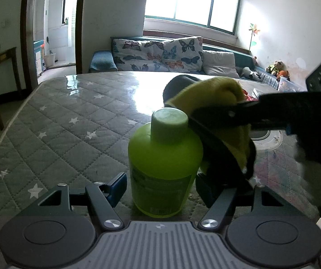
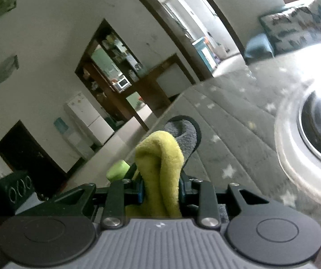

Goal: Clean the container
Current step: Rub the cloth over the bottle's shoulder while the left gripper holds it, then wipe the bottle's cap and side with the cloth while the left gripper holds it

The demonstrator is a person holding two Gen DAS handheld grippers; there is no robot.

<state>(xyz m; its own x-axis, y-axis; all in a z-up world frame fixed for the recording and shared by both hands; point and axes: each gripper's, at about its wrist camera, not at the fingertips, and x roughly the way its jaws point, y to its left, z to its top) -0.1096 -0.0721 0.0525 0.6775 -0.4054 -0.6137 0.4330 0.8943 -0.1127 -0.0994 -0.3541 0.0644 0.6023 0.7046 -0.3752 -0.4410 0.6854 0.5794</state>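
A green bottle [image 1: 163,168] with a green cap [image 1: 169,124] was seen standing upright near the front edge of a quilted, star-patterned surface [image 1: 55,125] under a glossy clear cover. Toward the right edge a white appliance with a dark round opening [image 2: 304,134] was seen, and beyond the far edge a sofa with a butterfly-print cushion [image 1: 158,55] stood under a bright window.

The left gripper [image 1: 160,188] was held apart, its blue pads on either side of the bottle's lower body; contact could not be told. The right gripper [image 2: 160,190] was clamped on a yellow-green cloth [image 2: 164,168] with a grey cloth [image 2: 186,135] behind it, the bundle pressed against the bottle's right shoulder, just beside the cap.

The left half of the surface, out to its left and far edges, was left open.
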